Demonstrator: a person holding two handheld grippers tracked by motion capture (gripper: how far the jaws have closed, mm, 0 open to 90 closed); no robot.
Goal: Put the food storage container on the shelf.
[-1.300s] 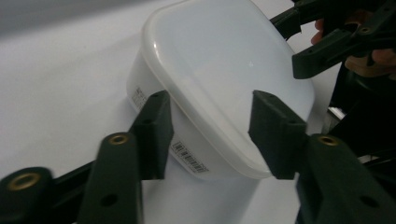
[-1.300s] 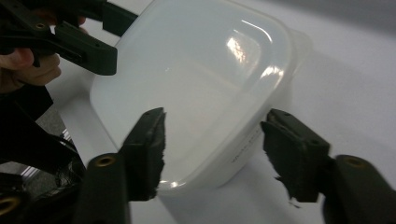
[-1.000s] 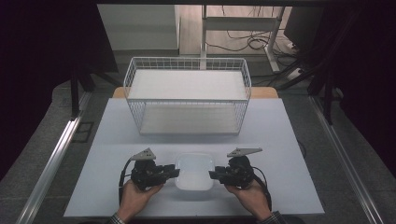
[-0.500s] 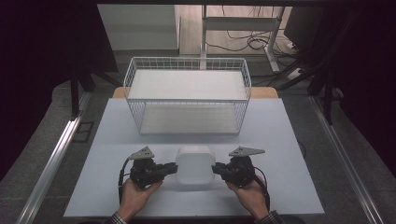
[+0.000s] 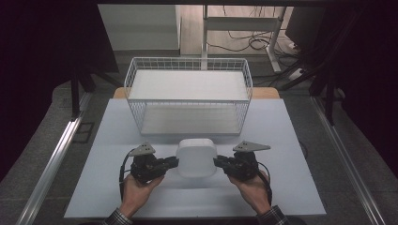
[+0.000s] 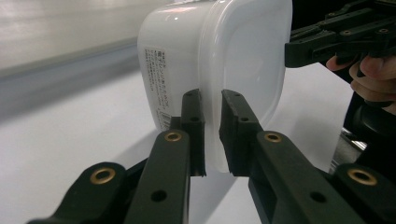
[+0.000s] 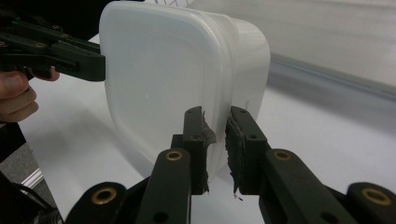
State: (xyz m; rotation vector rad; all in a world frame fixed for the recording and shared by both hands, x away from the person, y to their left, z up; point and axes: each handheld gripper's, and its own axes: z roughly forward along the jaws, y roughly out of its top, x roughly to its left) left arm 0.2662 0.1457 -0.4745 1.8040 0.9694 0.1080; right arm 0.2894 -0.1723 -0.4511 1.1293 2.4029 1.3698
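Observation:
A white plastic lidded container hangs between my two grippers in the high view, tipped up on edge above the white table. My left gripper grips its left rim. The left gripper view has the jaws pinched on the lid's rim of the container, whose side carries a printed label. My right gripper holds the opposite rim, with its jaws clamped on the edge of the container. Both pairs of jaws have just been closing on that rim.
A white wire basket stands just beyond the container at the table's far side. Metal rails run along both table sides, and a desk frame with cables sits behind on the floor.
The container lay flat on the table between the grippers. It is now lifted and tipped up, a little nearer the basket, with both grippers pinched on its rim.

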